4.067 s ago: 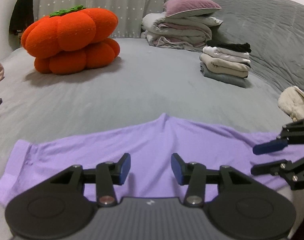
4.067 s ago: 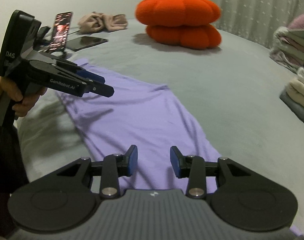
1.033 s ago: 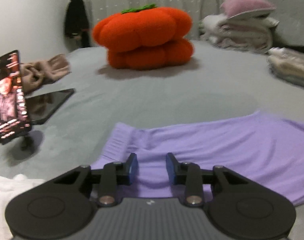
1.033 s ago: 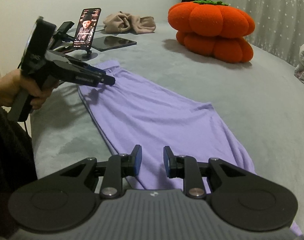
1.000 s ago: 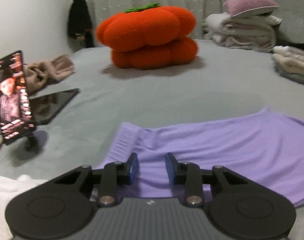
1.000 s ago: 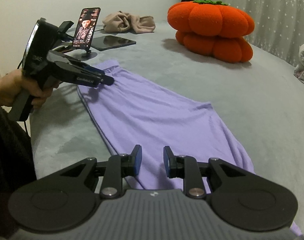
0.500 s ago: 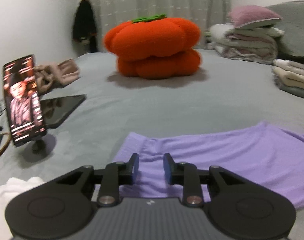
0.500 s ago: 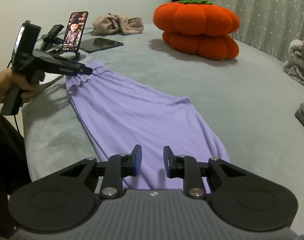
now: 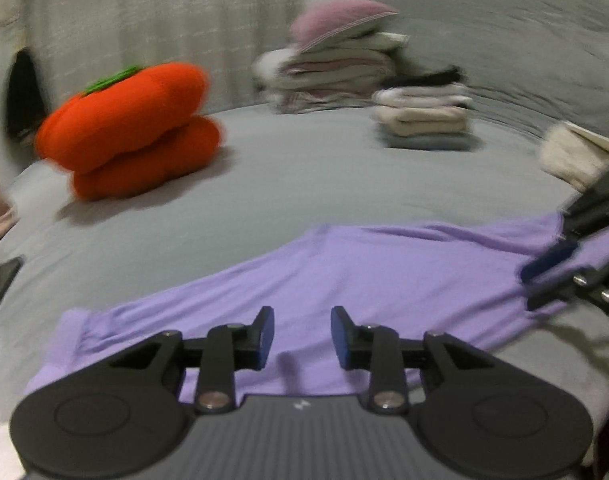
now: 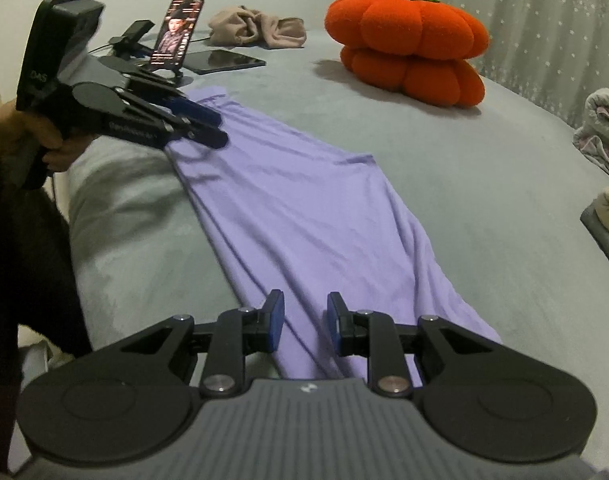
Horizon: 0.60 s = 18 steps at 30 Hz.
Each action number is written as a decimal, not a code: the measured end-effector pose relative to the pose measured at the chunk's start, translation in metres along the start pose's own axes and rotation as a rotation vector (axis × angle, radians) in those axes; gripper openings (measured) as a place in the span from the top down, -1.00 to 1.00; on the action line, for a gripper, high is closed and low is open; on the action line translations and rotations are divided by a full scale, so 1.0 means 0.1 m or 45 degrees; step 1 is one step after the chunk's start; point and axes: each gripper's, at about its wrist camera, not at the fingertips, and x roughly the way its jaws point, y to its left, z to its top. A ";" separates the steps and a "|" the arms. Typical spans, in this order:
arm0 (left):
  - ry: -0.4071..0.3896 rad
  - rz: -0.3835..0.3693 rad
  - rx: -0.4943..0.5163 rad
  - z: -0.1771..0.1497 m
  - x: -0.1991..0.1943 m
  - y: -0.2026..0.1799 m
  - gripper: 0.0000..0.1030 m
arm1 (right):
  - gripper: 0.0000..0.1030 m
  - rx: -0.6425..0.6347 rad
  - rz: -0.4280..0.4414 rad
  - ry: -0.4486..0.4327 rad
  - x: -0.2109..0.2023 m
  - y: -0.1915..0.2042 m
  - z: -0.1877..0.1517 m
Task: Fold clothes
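A purple garment [image 9: 384, 272] lies flat and lengthwise on the grey bed [image 9: 304, 184]; in the right wrist view the garment [image 10: 304, 208] runs from near me up to the left. My left gripper [image 9: 302, 338] hovers over its near edge with its jaws opening and only flat cloth beneath the gap. Seen from the right wrist, the left gripper [image 10: 221, 128] sits above the garment's far end, held by a hand [image 10: 36, 136]. My right gripper [image 10: 305, 322] is open over the other end, pads clear of the cloth; the right gripper [image 9: 540, 282] shows at the edge of the left wrist view.
An orange pumpkin cushion [image 10: 408, 48] sits beyond the garment. Folded clothes [image 9: 424, 120] and a bedding pile [image 9: 336, 64] stand at the back right. A phone on a stand [image 10: 178, 32], a tablet [image 10: 224, 60] and a beige cloth [image 10: 256, 28] lie by the left edge.
The left wrist view has swung right: the phone dropped out, the folded stacks and the right gripper came in. The left gripper's jaws stand slightly wider. The right gripper's jaws are unchanged.
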 end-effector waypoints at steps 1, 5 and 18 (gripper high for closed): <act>-0.008 -0.038 0.030 0.01 0.00 -0.07 0.39 | 0.52 -0.008 0.007 -0.004 -0.02 0.00 -0.02; -0.025 -0.206 0.109 0.02 0.01 -0.28 0.39 | 0.53 -0.004 0.054 -0.019 -0.05 0.01 -0.04; 0.095 -0.420 0.256 -0.02 0.24 -0.62 0.39 | 0.73 0.059 0.071 0.021 0.07 -0.08 -0.05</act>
